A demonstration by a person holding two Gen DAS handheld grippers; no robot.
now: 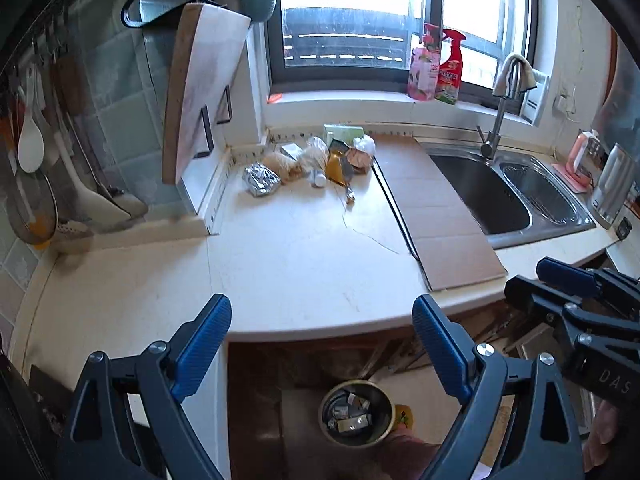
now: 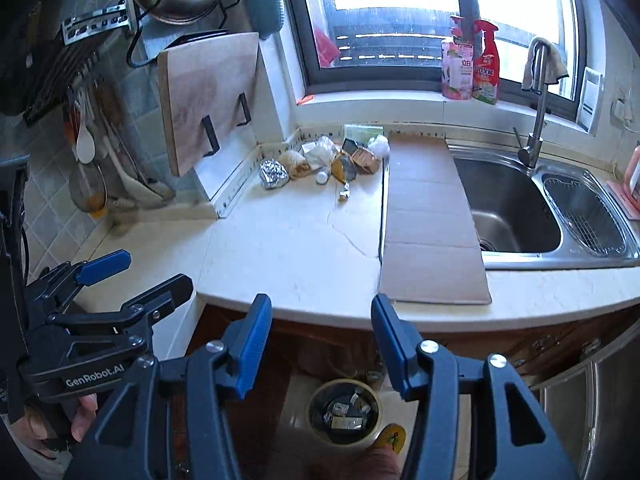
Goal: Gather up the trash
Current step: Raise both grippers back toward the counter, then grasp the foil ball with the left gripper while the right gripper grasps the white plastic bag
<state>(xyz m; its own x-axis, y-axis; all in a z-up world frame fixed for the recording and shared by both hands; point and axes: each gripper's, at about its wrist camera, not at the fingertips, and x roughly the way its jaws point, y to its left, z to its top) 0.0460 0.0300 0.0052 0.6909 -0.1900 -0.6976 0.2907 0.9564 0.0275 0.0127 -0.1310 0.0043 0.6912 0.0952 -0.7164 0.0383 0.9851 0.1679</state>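
Standing at the counter edge, the person holds both tools short of the work. The left gripper (image 1: 322, 344) hangs above the counter's front edge with its jaws spread wide and nothing between them; the right gripper (image 2: 322, 344) hangs just beside it, jaws likewise parted and empty, though a little less wide.

Landmark: the sink (image 2: 516, 208), set into the countertop (image 1: 288, 264). A flat sheet of cardboard (image 2: 430, 224) lies on the counter against the sink's left rim. Beyond the cardboard's far left corner, near the back wall under the window, sits the trash pile (image 1: 316, 160): a crumpled foil ball (image 2: 274, 175), a white cap (image 2: 321, 177), an orange wrapper (image 2: 343, 168), crumpled plastic bags and small cartons, touching or overlapping one another. One small foil scrap (image 2: 344, 193) lies just in front of the pile, apart from it.

On the floor below the counter edge, left of the sink's cabinet, stands an open trash bin (image 2: 345, 410). It already holds several wrappers and scraps, so part of the collecting appears done. The larger share seems to remain: the whole pile is on the counter, well apart from both grippers, and neither tool carries anything. Whether the cardboard counts as trash cannot be told.
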